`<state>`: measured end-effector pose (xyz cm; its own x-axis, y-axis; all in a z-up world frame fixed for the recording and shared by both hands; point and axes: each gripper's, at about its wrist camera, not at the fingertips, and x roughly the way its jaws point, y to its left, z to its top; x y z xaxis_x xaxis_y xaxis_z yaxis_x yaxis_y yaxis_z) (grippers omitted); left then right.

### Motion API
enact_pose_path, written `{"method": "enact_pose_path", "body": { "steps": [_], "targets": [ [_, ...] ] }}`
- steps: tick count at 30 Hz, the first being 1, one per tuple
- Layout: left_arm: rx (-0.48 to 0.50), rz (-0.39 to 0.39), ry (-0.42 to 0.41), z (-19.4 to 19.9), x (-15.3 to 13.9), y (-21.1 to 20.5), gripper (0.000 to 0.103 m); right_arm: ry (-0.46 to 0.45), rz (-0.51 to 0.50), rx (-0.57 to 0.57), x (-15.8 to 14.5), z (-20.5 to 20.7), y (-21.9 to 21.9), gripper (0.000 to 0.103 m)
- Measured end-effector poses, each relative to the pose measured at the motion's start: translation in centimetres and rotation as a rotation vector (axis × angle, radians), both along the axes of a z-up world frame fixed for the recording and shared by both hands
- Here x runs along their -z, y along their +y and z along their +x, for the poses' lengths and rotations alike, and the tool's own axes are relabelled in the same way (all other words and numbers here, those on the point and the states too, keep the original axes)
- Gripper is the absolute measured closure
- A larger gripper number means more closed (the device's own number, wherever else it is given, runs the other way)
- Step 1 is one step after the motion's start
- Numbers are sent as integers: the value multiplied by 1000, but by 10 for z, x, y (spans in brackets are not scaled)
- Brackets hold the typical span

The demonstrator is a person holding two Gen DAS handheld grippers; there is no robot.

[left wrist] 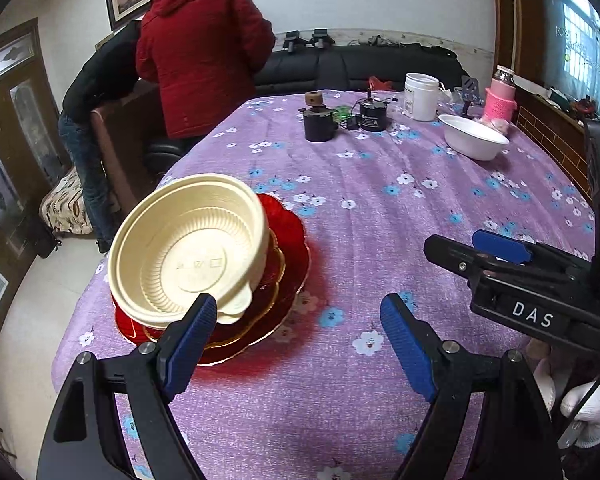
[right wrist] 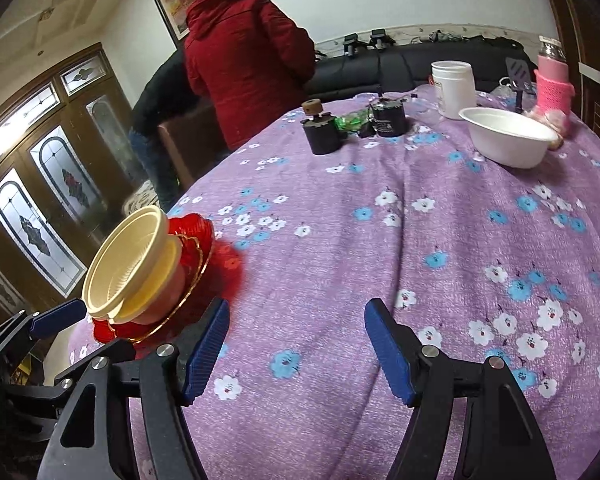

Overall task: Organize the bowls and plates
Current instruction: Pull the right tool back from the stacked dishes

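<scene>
Left wrist view: we see a cream ribbed bowl [left wrist: 188, 256], round so no long axis, tilted with its mouth facing up toward us, sitting on a stack of red gold-rimmed plates [left wrist: 288, 248] at the near left of the purple floral tablecloth [left wrist: 380, 208]; our left gripper [left wrist: 296, 320] is spread wide and empty. Right wrist view: same bowl [right wrist: 128, 264] leans left on the plates [right wrist: 196, 240], a white bowl [right wrist: 508, 136] sits upright far right, and our right gripper [right wrist: 296, 320] is wide, holding nothing.
</scene>
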<state>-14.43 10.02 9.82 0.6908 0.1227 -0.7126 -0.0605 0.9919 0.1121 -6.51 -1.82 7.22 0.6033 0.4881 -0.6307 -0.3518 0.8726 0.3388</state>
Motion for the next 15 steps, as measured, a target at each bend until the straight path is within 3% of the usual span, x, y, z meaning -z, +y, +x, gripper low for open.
{"method": "enact_pose_path", "body": {
  "steps": [15],
  "targets": [
    [46, -24, 4, -9, 1, -9, 20, 45, -3, 69, 13, -16, -29, 28]
  ]
}}
